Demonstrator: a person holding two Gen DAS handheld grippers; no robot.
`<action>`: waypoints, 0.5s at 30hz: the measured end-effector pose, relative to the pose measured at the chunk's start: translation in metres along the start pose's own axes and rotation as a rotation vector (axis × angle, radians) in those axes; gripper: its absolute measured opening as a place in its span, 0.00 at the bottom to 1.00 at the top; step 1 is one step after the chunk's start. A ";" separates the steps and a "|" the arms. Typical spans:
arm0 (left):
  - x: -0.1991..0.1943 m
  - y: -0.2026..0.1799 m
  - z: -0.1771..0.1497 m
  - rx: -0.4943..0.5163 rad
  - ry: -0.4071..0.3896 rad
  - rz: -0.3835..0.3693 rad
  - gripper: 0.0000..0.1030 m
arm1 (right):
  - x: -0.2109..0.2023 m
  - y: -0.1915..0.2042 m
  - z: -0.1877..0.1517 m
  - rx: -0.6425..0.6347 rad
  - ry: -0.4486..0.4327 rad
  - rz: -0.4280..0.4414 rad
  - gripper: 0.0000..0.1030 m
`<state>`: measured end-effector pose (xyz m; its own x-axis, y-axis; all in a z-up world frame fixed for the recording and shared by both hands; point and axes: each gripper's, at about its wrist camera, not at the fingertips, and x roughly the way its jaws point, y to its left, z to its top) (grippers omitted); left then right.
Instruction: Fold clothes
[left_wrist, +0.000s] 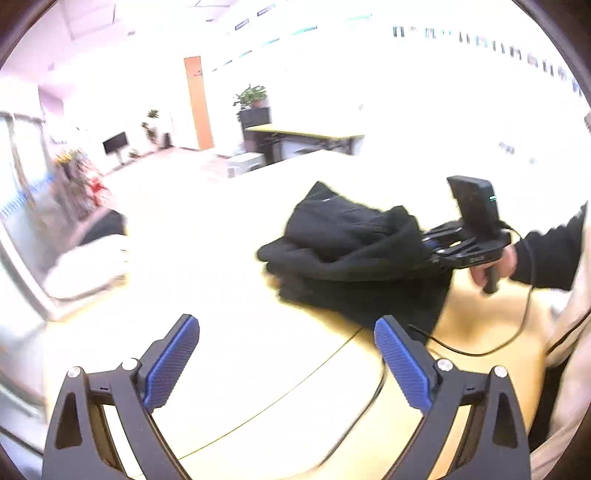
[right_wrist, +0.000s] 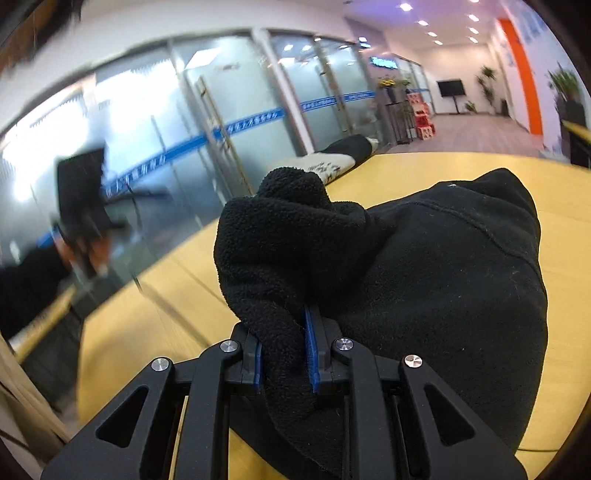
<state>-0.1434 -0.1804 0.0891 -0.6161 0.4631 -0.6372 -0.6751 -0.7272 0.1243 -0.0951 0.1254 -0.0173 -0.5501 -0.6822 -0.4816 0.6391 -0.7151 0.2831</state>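
Note:
A black fleece garment (left_wrist: 351, 254) lies bunched on the yellow table (left_wrist: 258, 369). My left gripper (left_wrist: 286, 343) is open and empty, held above the table to the near left of the garment. My right gripper (right_wrist: 284, 354) is shut on a fold of the black fleece (right_wrist: 424, 295) and holds it bunched up over the table (right_wrist: 147, 332). The right gripper also shows in the left wrist view (left_wrist: 436, 251), at the garment's right edge, with its fingertips hidden in the cloth. The left gripper shows blurred in the right wrist view (right_wrist: 79, 218).
A white and black cloth pile (right_wrist: 332, 162) lies at the table's far left edge, also in the left wrist view (left_wrist: 88, 266). A black cable (left_wrist: 480, 347) trails over the table near the person's side. Glass walls (right_wrist: 221, 122) stand beyond the table.

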 end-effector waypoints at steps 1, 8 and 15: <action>-0.003 -0.002 0.003 0.001 -0.003 0.012 0.96 | 0.004 0.005 -0.007 -0.041 0.013 -0.013 0.17; 0.023 -0.005 0.069 0.025 -0.059 -0.107 0.96 | 0.017 0.041 -0.066 -0.275 0.104 -0.116 0.19; 0.168 -0.060 0.128 0.115 -0.168 -0.311 0.95 | 0.018 0.065 -0.122 -0.642 0.158 -0.227 0.24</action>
<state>-0.2585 0.0058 0.0717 -0.4258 0.7370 -0.5249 -0.8759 -0.4813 0.0348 0.0027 0.0853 -0.1089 -0.6537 -0.4615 -0.5997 0.7358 -0.5727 -0.3614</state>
